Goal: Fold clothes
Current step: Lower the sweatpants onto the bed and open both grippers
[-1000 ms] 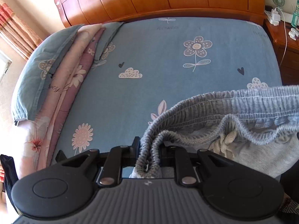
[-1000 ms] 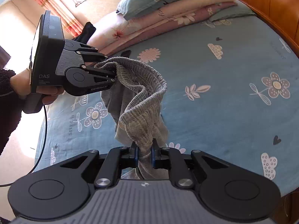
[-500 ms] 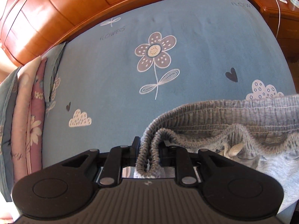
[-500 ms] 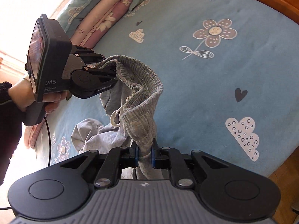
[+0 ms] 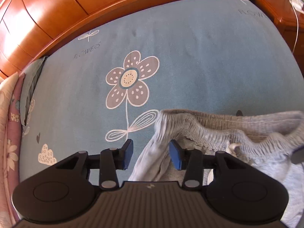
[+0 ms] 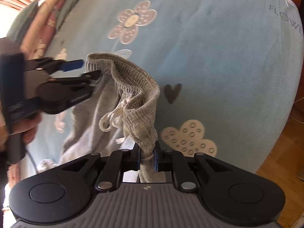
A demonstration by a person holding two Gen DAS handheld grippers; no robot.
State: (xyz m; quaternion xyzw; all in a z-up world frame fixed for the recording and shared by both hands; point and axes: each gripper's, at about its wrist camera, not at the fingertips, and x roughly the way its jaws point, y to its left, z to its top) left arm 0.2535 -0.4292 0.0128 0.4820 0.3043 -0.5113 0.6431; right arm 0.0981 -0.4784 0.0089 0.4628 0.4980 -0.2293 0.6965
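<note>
Grey sweatpants [image 5: 237, 131] with an elastic waistband and a white drawstring [image 6: 112, 119] hang low over the blue flowered sheet [image 5: 190, 57], their legs bunched on it. My left gripper [image 5: 151, 154] has its jaws opening. The waistband's left corner sits loose between the blue pads, near the right one, and neither pad presses on it. In the right wrist view the left gripper [image 6: 85, 70] shows at the left, held by a hand, its fingers parted beside the waistband's end. My right gripper [image 6: 147, 156] is shut on the waistband's other end [image 6: 144, 133].
A wooden headboard [image 5: 76, 5] runs along the far side of the bed. Folded bedding and pillows [image 5: 11, 114] are stacked at the left edge. A wooden nightstand [image 5: 281, 5] with cables stands at the far right. Wooden floor [image 6: 285, 152] shows past the bed's right edge.
Both grippers have come down close to the sheet. The left jaws, shut on the waistband before, have parted and released it. The right gripper keeps its hold.
</note>
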